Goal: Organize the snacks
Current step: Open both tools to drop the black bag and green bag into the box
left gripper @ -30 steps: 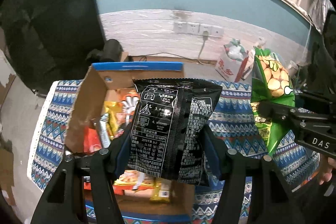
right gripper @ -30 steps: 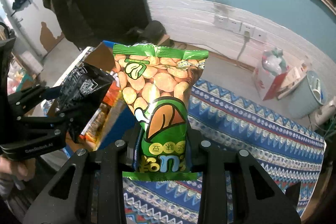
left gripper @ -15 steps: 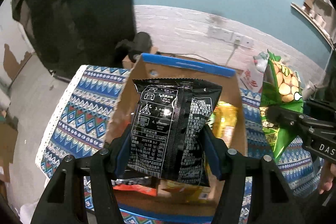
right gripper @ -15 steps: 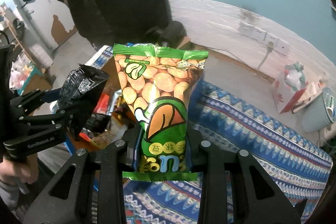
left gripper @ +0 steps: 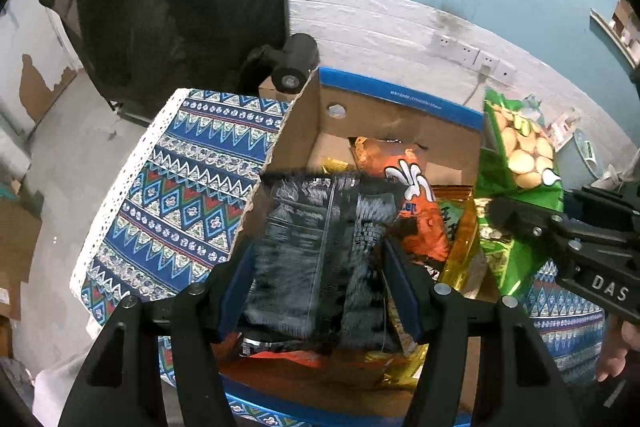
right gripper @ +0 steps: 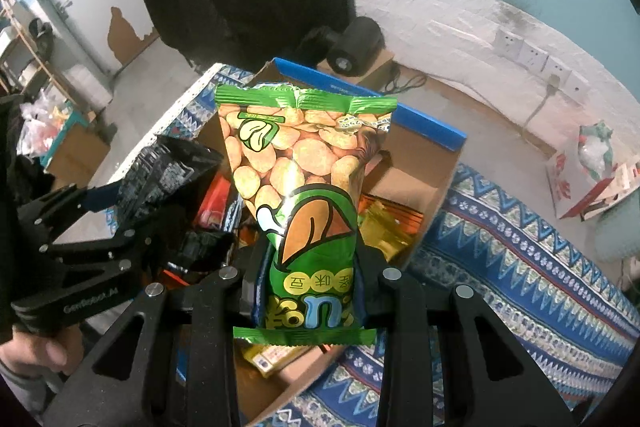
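The left gripper is clamped on a black snack packet, its blue-lined fingers pressing the packet's two sides; the packet appears motion-blurred in the left wrist view. The right gripper is clamped on the lower part of a green peanut bag, which stands upright above the jaws with its sealed top edge uppermost. Both held items are positioned over an open cardboard box with a blue-edged rim. Inside the box lie an orange snack bag, gold-wrapped packets and a red packet; a yellow packet lies at the near end. The box rests on a blue patterned tablecloth with a white lace border. Part of a person's hand is visible on the left gripper's handle in the right wrist view. Beyond the box, a black cylindrical device sits on a small carton. Farthest back, a white brick wall carries a row of wall sockets beneath a teal painted section.
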{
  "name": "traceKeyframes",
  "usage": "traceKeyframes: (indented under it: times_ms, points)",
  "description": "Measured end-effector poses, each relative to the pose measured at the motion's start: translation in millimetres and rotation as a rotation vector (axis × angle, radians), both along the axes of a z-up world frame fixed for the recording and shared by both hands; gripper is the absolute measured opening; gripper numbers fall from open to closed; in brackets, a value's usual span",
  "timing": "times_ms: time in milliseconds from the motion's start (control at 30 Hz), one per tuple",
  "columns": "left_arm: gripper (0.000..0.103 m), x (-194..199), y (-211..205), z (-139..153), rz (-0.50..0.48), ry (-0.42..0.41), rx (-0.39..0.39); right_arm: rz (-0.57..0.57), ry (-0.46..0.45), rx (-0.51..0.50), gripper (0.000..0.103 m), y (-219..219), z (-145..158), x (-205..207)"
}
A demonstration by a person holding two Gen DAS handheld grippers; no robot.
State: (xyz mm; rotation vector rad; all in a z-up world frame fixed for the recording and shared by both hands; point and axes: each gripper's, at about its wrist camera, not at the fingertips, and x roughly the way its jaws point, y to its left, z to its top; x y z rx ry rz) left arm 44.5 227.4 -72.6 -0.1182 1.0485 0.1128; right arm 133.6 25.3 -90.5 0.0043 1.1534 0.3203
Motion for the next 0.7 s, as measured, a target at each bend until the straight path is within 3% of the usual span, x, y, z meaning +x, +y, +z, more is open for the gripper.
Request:
traceKeyframes:
  times_ms: [100, 467, 700]
  points:
    - [0.073, -1, -1, 2, -0.005, -0.001, 0.018, 0.000, 0.011, 0.005, 0.031, 2, -3, 4]
    - [0.076, -9, 4, 13, 0.000, -0.017, 0.023, 0.010, 0.023, 0.040, 0.036, 10, -7, 15]
    - [0.079, -17, 3, 23, 0.000, -0.030, 0.017, -0.003, -0.012, 0.047, 0.055, 6, 6, 8]
